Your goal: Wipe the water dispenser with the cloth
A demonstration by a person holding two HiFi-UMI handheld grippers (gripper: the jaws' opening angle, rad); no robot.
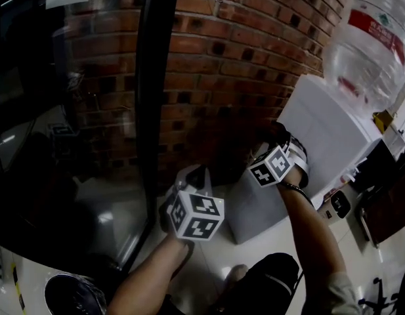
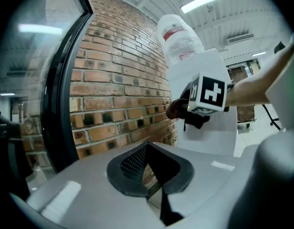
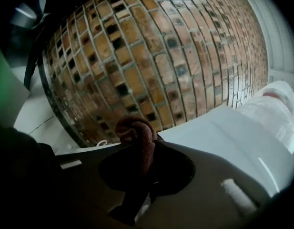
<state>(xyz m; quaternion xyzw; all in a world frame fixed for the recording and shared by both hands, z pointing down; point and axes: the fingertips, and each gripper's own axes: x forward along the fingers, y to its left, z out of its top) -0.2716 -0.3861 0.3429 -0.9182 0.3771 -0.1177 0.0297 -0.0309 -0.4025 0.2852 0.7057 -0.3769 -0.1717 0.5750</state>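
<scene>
The white water dispenser (image 1: 327, 123) stands at the right against the brick wall, with a clear bottle (image 1: 369, 44) on top. My right gripper (image 1: 276, 143) is at the dispenser's left side, shut on a bunched reddish-brown cloth (image 3: 137, 135) that sticks out past its tips (image 3: 137, 144). In the left gripper view the cloth (image 2: 177, 108) lies against the dispenser's side panel (image 2: 208, 132). My left gripper (image 1: 197, 179) hangs lower and to the left, away from the dispenser. Its jaws (image 2: 147, 149) meet at the tips with nothing between them.
A curved brick wall (image 1: 222, 64) fills the background. A black door frame (image 1: 146, 110) with dark glass runs down the left. A grey block (image 1: 255, 209) sits on the tiled floor beside the dispenser's base. The person's leg (image 1: 268, 281) is below.
</scene>
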